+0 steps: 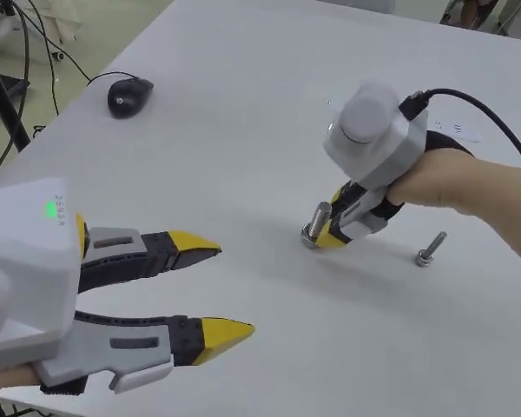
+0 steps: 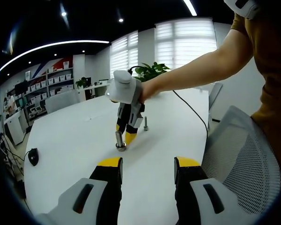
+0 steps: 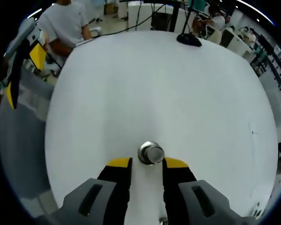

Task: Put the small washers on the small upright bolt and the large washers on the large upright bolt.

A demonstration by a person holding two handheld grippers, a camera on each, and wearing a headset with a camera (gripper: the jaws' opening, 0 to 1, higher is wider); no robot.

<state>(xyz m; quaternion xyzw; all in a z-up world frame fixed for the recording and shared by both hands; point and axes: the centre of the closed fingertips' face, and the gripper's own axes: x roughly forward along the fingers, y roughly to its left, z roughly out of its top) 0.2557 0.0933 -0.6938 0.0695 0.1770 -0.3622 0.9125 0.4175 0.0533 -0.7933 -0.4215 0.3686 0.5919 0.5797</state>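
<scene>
**A:** Closest in, the left gripper [image 1: 235, 289]: jaws spread wide, nothing between them, hanging above the white table [image 1: 243, 156].

**B:** And ahead of it?

**A:** The right gripper [image 1: 330, 236], nose down, jaws nearly together, with its tips hugging the large bolt [image 1: 315, 224], which stands upright on its head. Pinched or only touched? Can't tell.

**B:** Give me the count.

**A:** Two bolts. The small bolt [image 1: 429, 250] stands near the right gripper's right side, apart from it. One computer mouse [image 1: 128, 94], well beyond the left gripper.
</scene>
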